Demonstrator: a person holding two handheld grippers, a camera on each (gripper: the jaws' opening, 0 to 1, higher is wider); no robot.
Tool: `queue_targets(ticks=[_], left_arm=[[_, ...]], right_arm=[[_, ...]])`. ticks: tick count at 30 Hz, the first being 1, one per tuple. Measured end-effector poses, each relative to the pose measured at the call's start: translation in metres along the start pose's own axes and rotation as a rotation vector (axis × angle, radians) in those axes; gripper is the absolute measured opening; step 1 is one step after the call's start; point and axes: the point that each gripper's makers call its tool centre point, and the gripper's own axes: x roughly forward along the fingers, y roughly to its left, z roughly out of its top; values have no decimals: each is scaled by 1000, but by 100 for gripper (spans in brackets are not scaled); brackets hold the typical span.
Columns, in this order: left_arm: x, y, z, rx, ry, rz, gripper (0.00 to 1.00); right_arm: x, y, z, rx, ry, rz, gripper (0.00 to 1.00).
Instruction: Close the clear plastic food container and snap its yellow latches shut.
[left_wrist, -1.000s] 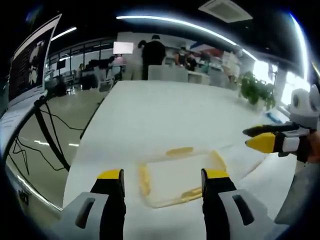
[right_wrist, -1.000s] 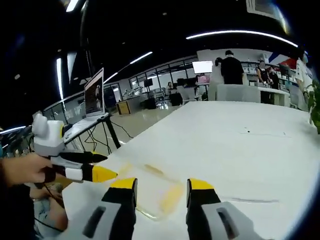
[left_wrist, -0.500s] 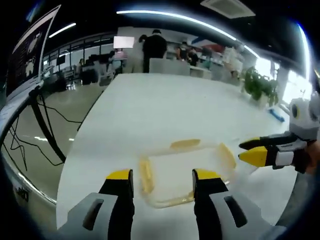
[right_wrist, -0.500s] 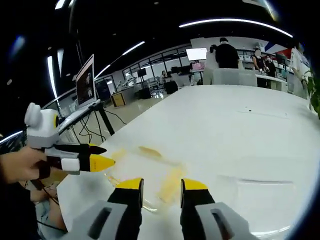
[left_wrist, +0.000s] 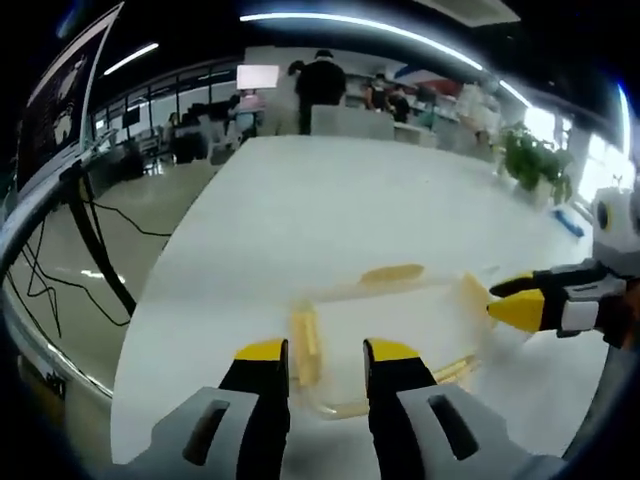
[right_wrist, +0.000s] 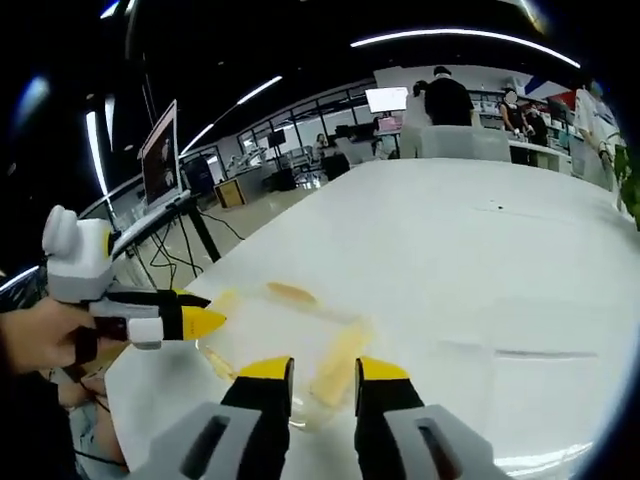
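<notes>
Jaws of the left gripper (left_wrist: 317, 352) narrowly parted and bare, bracketing a yellow latch (left_wrist: 305, 342) at the near end of the clear container (left_wrist: 388, 330) flat on the white table (left_wrist: 330, 210). Same on the right gripper (right_wrist: 322, 372): slim gap, nothing pinched, another latch (right_wrist: 340, 359) just beyond the tips. Latching step by the look of it, lid seemingly down though hard to tell; next, down onto each latch and press till snapped.
</notes>
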Motion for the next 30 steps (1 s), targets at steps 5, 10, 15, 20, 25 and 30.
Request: queue_targets(ticks=[5,10,15,20,25,30], left_arm=[[6,0,-3,9,20,-10,23],[7,4,-4,-2,20,0,13],[5,10,-3,31,28,29,2],[3,11,-3,60,42,40,2],[1,10,-3,75,46,41,2],[-4,10,0,61,35,47,2]], right_arm=[[3,0,-2,-26,9,7,13],[3,-1,-2,-41,15,2,6],[3,-3,0,-28,13,-11,5],[3,-1,0,-35,19,-1,5],[1,2,6,-44,9,16,5],[-1,1,14,-43,-2,14,3]])
